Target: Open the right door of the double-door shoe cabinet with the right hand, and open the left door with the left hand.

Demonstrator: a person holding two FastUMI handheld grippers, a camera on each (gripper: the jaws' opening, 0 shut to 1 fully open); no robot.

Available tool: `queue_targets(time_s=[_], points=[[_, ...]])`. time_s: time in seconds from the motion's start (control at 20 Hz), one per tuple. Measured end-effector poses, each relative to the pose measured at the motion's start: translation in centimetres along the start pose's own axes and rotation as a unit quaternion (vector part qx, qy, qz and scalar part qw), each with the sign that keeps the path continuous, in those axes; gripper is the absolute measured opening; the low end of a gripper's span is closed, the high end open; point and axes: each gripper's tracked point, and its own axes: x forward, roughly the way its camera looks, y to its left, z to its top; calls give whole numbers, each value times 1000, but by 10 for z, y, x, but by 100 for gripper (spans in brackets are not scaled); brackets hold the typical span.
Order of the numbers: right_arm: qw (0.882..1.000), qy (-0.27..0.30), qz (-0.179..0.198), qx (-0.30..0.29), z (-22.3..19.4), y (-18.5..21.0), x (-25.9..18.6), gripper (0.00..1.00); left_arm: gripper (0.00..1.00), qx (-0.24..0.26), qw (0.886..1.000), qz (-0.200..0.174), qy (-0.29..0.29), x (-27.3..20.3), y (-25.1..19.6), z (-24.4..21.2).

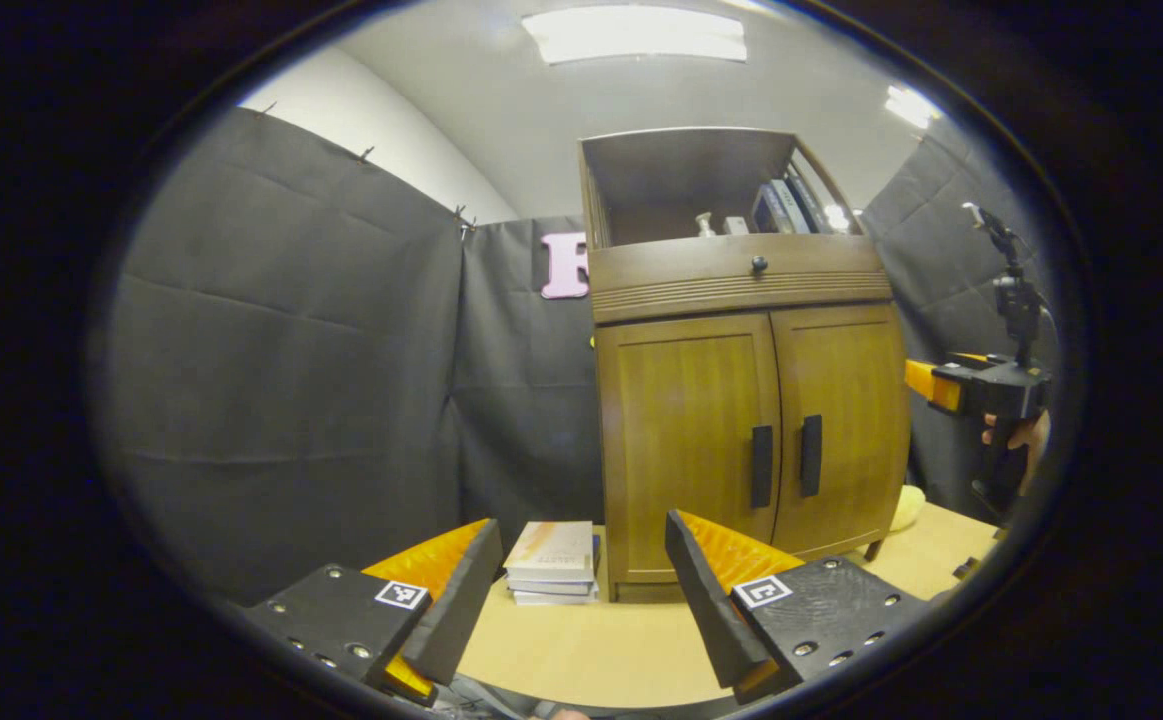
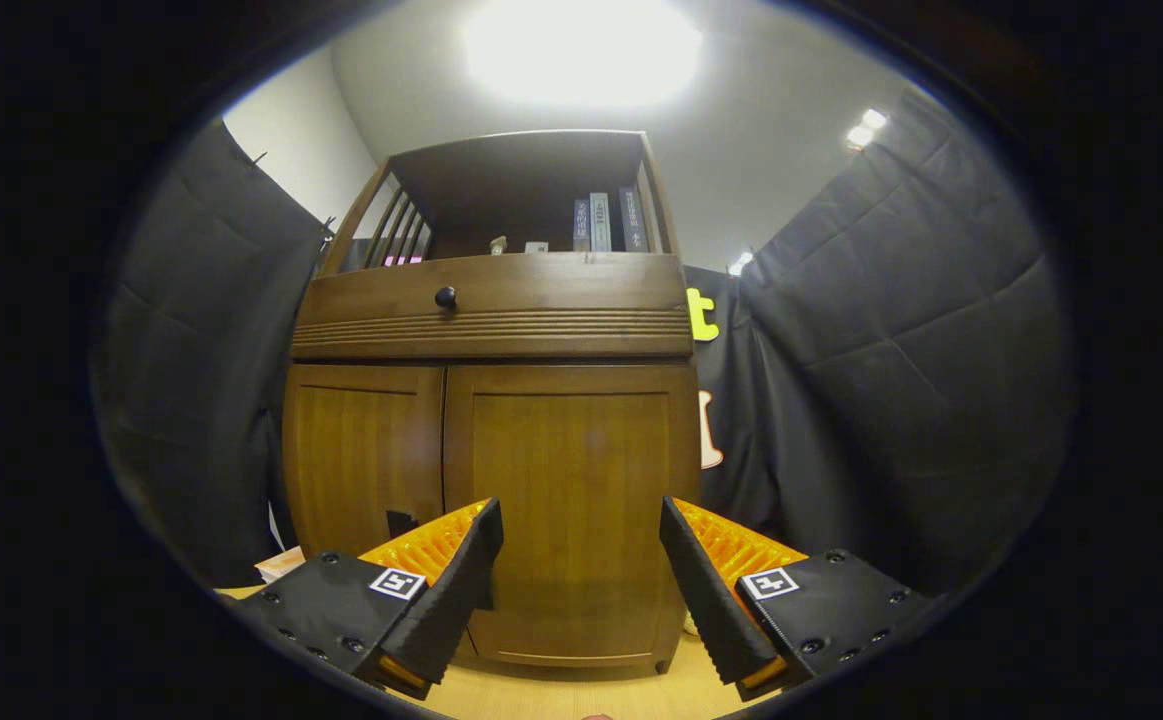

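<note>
Wooden shoe cabinet (image 1: 741, 420) stands on the table (image 1: 581, 650) with its left door (image 1: 686, 440) and right door (image 1: 841, 420) closed. Left gripper (image 1: 581, 545) is spread wide, well back. Right gripper (image 2: 581, 525) is wide too, near the right door, holding nothing.

The shoe cabinet (image 2: 491, 440) is brown wood with visible grain and a satin sheen; its left door (image 1: 686, 450) and right door (image 1: 841, 420) are smooth framed panels carrying dark, matt handles (image 1: 761, 465) that look like plastic. A band of fine ridges runs beneath the drawer front (image 2: 491, 295), which bears a small glossy dark knob (image 2: 445, 297). The table (image 1: 591, 650) is pale, smooth, matt wood-look board. Beside the cabinet's left edge lies a stack of paper books (image 1: 553, 562) with matt covers. The booth wall (image 1: 291, 380) is black matt cloth, creased in folds. The ceiling (image 2: 761, 120) is smooth and painted.
</note>
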Motion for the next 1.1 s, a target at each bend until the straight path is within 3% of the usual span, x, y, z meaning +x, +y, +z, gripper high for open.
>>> queue_targets(time_s=[0.4, 1.0, 1.1], points=[[998, 42, 51, 6, -48, 48, 73, 99, 95, 8, 999, 40, 9, 25, 12, -8], [993, 88, 79, 1, -108, 91, 118, 99, 95, 24, 995, 97, 28, 22, 38, -18], [992, 99, 80, 4, -118, 96, 119, 87, 95, 24, 994, 103, 31, 19, 43, -18]])
